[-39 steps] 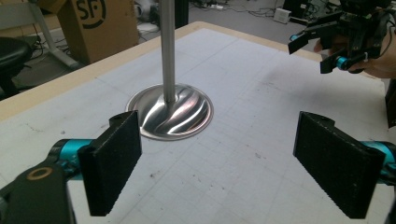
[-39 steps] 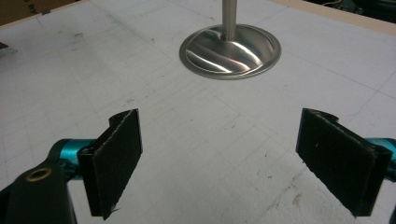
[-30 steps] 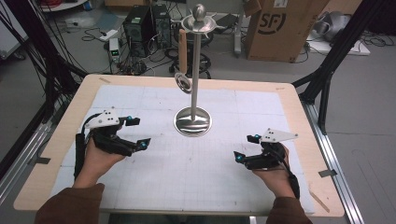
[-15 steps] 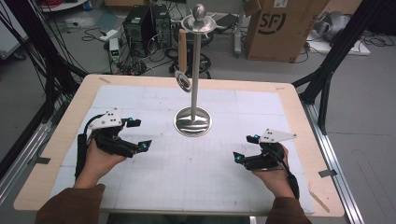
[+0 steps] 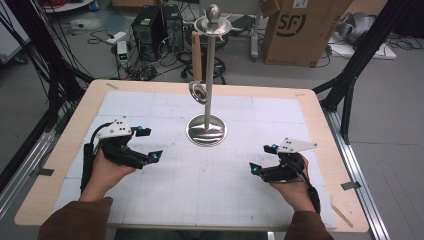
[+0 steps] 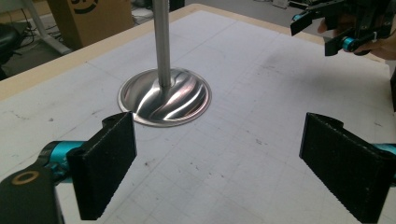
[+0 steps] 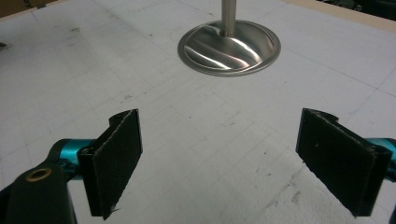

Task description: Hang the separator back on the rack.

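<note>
Presently both grippers idle low over the mat: left gripper (image 5: 146, 144) and right gripper (image 5: 261, 159) jaws apart, holding nothing. Stand (image 5: 206, 131) sits ahead, between them, likely a ready pose flanking it.

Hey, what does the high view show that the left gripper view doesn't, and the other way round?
The high view alone takes in the stand's top disc and ball, the ring partway up the pole, and the cardboard box behind the table. The left gripper view alone gives a close look between the open left gripper. Both show the stand's shiny round base, the gridded white mat and the open right gripper.
</note>
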The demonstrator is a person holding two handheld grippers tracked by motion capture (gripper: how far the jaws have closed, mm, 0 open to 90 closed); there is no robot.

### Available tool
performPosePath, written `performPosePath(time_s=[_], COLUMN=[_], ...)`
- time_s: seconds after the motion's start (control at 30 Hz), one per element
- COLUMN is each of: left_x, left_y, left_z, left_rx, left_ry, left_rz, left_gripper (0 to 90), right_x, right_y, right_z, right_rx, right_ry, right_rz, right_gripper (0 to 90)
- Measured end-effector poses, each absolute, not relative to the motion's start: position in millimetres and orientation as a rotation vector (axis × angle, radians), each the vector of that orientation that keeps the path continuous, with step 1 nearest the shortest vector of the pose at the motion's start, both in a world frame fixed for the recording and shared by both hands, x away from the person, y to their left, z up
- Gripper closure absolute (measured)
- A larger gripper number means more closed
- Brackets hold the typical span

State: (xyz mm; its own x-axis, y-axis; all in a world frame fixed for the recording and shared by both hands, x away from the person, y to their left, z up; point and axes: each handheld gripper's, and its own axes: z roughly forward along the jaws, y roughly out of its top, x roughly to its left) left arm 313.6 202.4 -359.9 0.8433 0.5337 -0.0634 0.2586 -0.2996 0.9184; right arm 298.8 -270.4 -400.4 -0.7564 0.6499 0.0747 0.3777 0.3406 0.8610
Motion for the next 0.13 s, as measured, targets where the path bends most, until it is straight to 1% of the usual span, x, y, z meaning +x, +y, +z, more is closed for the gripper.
performPosePath(time_s=[0.13], left_x=[314.1], left_y=[202.0], left_z=[-360.9], left_rx=[1.897], left_ry=[0.601], left_rz=[0.306], left_gripper=[11.5], right_x=[298.8], right_y=[-270.8], right_z=[-400.4], right_rx=[0.922], right_ry=[2.326], right_rz=[1.376], right_gripper=[13.2])
